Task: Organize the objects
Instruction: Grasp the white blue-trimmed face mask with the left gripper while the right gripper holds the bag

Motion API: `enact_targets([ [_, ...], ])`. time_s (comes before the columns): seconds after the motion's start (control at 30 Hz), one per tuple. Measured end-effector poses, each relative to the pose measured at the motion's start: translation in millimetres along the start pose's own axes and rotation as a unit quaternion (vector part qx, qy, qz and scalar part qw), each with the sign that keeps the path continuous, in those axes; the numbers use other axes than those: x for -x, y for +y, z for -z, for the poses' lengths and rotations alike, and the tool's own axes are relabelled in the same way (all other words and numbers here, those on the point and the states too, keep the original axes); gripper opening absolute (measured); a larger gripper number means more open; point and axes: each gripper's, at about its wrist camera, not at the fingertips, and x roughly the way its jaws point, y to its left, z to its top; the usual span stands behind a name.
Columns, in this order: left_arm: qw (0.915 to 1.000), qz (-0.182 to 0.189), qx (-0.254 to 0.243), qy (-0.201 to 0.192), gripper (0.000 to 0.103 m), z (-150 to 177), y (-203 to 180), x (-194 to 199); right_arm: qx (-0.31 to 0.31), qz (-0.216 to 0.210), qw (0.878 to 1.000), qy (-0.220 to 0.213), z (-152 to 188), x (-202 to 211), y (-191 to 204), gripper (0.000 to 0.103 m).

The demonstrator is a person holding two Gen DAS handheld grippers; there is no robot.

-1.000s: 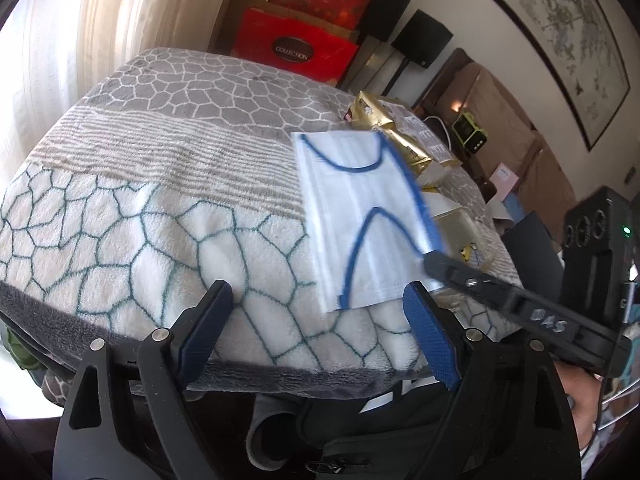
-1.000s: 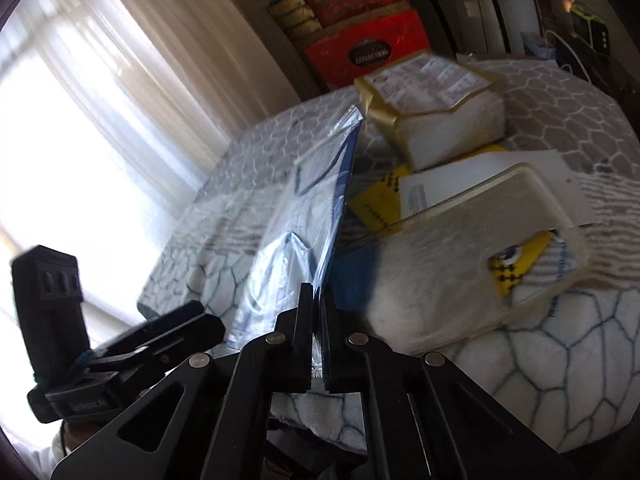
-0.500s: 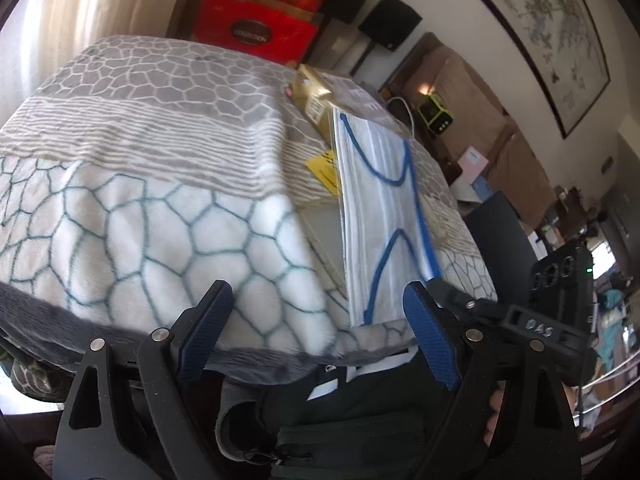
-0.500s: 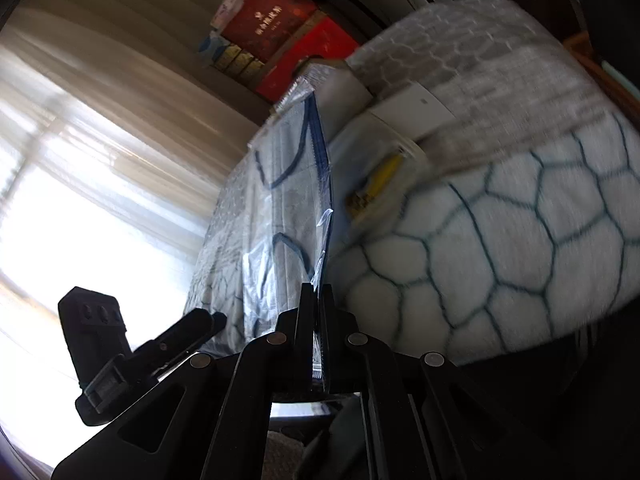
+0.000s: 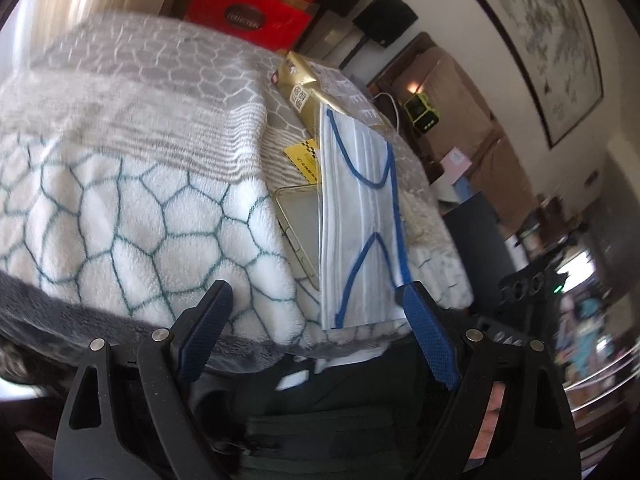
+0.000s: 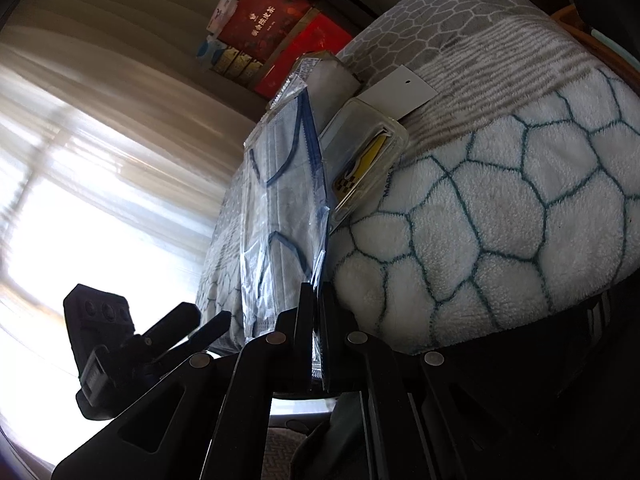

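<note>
A white face mask with blue straps, sealed in clear plastic (image 5: 356,216), hangs in the air above the blanket's near edge. My right gripper (image 6: 317,300) is shut on the packet's lower edge (image 6: 280,208) and holds it upright on its side. My left gripper (image 5: 316,316) is open and empty, below and in front of the mask, its fingers off the blanket. A clear phone case (image 5: 298,224) with a yellow card (image 5: 304,158) lies on the blanket behind the mask. A gold-wrapped pack (image 5: 316,88) lies further back.
A fleece blanket with a teal and grey cell pattern (image 5: 132,208) covers the table. Red gift boxes (image 5: 248,20) stand against the far wall. A white card (image 6: 396,92) lies beside the phone case (image 6: 364,156). The left gripper shows low left in the right wrist view (image 6: 188,328).
The right gripper has lifted the mask off the blanket and turned it on edge, carrying it right over the phone case. Both grippers have dropped toward the table's near edge.
</note>
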Motion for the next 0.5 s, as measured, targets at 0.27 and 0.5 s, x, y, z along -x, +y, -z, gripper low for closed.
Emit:
enact_targets([
  [0.27,0.9995,0.026,0.008,0.017,0.085,3.1,-3.6,-4.1,0.0,-0.004,1.0,-0.001,-1.0,-5.5,0.0,0.0],
  [0.5,0.9983,0.049,-0.006,0.033,0.085,10.4,-16.2,-9.2,0.001,-0.004,1.0,-0.001,-4.0,-10.2,-0.8,0.0],
])
